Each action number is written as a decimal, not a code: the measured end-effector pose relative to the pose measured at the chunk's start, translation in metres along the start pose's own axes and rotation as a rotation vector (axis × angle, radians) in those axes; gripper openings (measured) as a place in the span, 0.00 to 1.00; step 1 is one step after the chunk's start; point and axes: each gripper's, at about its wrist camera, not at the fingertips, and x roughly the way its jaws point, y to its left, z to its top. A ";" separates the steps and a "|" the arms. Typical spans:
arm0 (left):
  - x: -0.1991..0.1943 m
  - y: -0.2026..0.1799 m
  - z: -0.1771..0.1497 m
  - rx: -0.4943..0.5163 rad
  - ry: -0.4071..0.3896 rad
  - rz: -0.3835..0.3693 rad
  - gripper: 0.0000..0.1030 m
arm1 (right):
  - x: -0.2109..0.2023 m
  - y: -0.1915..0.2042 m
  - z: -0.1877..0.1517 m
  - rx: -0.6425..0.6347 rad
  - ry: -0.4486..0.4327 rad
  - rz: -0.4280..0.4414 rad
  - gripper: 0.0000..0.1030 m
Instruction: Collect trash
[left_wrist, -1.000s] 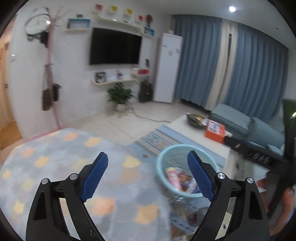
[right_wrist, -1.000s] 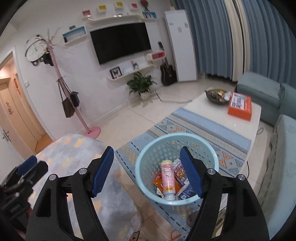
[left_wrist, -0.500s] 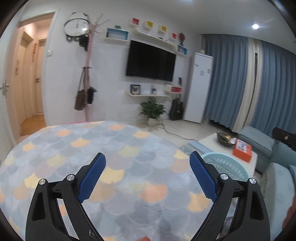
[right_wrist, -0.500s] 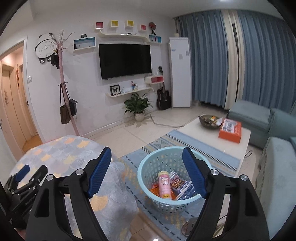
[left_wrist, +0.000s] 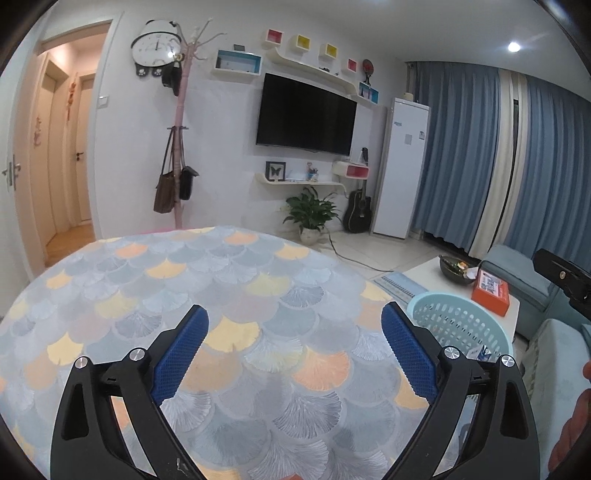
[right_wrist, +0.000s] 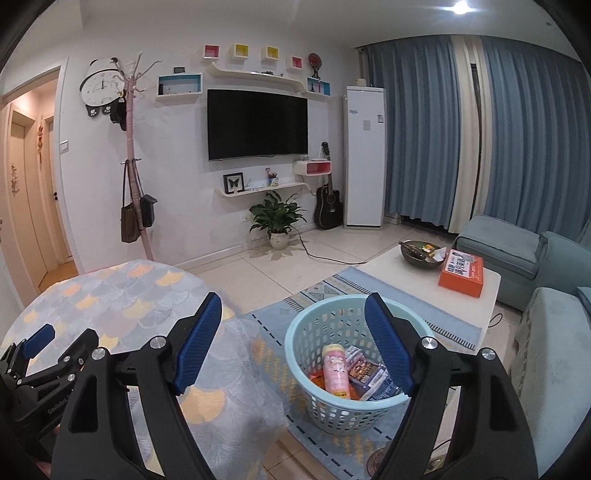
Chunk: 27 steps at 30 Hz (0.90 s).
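Observation:
A light blue laundry-style basket (right_wrist: 300, 332) stands on the rug beside the round table. Inside it lie a pink bottle (right_wrist: 334, 371) and several snack packets (right_wrist: 369, 376). My right gripper (right_wrist: 293, 299) hangs open in the air, with the basket below and beyond its right finger and nothing between its pads. My left gripper (left_wrist: 293, 310) hovers over the table's scale-patterned cloth (left_wrist: 221, 280). Its jaws are opening and hold nothing. The basket (left_wrist: 454, 321) shows past its right finger. No loose trash is visible on the cloth.
A white coffee table (right_wrist: 388, 266) behind the basket carries an orange box (right_wrist: 461, 271) and a dark bowl (right_wrist: 421, 253). Blue sofas (right_wrist: 554, 258) line the right side. A pink coat stand (right_wrist: 133, 166) and a potted plant (right_wrist: 279, 218) stand by the far wall.
The left view swung away from the basket to the tabletop and its jaws spread a little. The right gripper drew back from the basket, levelled out and opened wider.

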 end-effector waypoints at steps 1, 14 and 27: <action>0.001 0.000 0.000 0.003 -0.001 0.002 0.91 | 0.001 0.001 0.000 -0.002 0.000 0.001 0.74; 0.003 -0.005 -0.003 0.007 0.010 0.013 0.91 | 0.007 -0.006 -0.003 0.012 0.018 -0.006 0.74; 0.000 -0.005 -0.004 -0.007 0.011 0.013 0.91 | 0.014 -0.009 -0.007 0.029 0.054 0.001 0.74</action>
